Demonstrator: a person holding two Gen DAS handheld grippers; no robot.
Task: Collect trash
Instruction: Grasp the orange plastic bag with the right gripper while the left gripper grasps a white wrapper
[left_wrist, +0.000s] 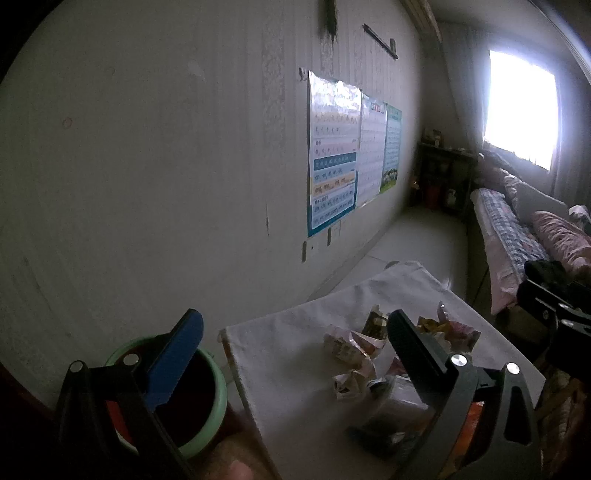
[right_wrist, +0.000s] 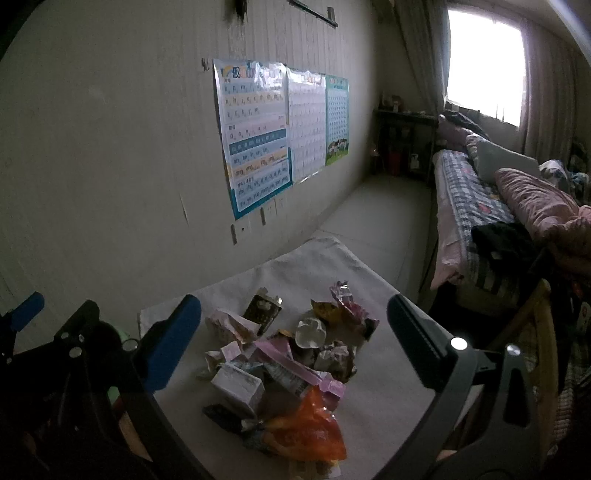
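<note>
White cloth covers the table (right_wrist: 369, 387), and the trash (right_wrist: 280, 354) sits heaped at lower centre of the right wrist frame: crumpled wrappers, a small white box (right_wrist: 238, 387) and an orange bag (right_wrist: 314, 428). The right gripper (right_wrist: 295, 332) hangs over the pile, jaws spread wide, holding nothing. The left gripper (left_wrist: 295, 350) is likewise spread and empty, with a green bucket (left_wrist: 218, 398) at lower left behind its blue finger.
</note>
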